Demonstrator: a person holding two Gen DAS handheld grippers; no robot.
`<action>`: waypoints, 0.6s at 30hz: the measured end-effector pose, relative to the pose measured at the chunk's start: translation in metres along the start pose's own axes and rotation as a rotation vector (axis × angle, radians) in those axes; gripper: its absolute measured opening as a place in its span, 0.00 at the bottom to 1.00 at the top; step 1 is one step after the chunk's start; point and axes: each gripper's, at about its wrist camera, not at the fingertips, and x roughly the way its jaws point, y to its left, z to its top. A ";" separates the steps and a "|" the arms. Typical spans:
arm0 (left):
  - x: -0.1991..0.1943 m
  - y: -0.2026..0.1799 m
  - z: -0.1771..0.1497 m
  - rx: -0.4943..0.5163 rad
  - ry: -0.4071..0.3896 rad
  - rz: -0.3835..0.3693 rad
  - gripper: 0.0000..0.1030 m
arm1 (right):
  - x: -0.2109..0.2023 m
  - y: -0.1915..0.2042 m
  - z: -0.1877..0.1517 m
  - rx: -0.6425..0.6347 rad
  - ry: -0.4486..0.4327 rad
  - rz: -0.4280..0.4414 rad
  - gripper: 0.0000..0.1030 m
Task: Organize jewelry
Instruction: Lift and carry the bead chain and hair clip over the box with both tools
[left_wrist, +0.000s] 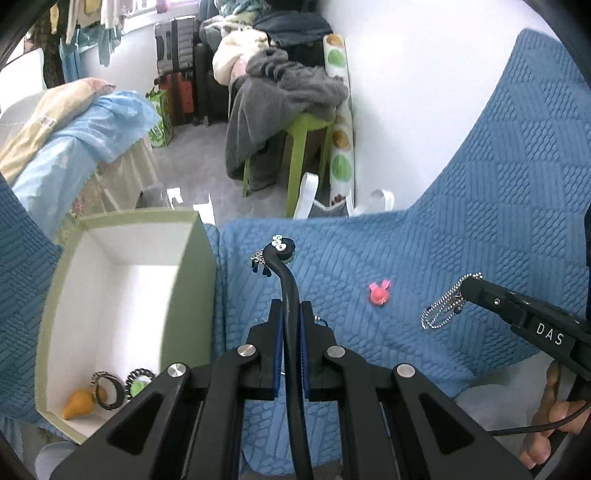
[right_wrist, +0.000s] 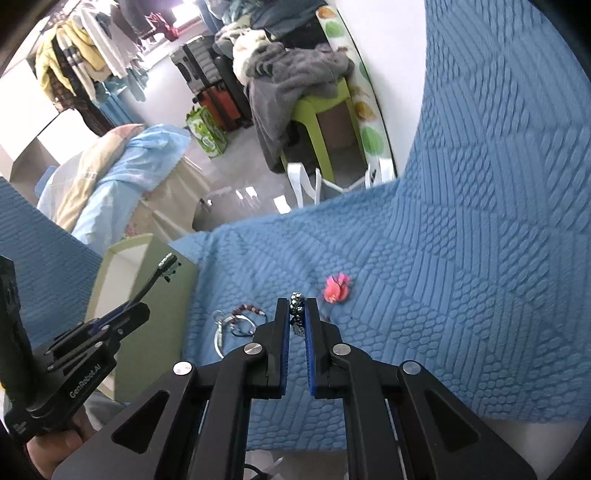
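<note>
Hanging off both grippers, two pieces are held up over the blue cover: a black headband (left_wrist: 286, 280) is clamped by the left gripper (left_wrist: 291, 314), a bead chain (right_wrist: 297, 314) by the right gripper (right_wrist: 297, 310). The green box (left_wrist: 199, 266) is seen just left of the left gripper, so that side's way closer, probably.

right gripper (right_wrist: 296, 312) clamps bead chain (right_wrist: 296, 309) | pink clip (right_wrist: 337, 288) on blue cover (right_wrist: 461, 258) | left gripper (right_wrist: 138, 308) holds headband (right_wrist: 157, 277)
</note>
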 end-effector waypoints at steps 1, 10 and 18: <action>-0.005 0.002 0.002 0.000 -0.009 0.001 0.05 | -0.005 0.003 0.003 -0.003 -0.010 0.004 0.05; -0.041 0.020 0.015 -0.022 -0.071 0.024 0.05 | -0.028 0.043 0.022 -0.065 -0.079 0.049 0.05; -0.074 0.058 0.022 -0.063 -0.117 0.044 0.06 | -0.032 0.099 0.034 -0.139 -0.099 0.105 0.05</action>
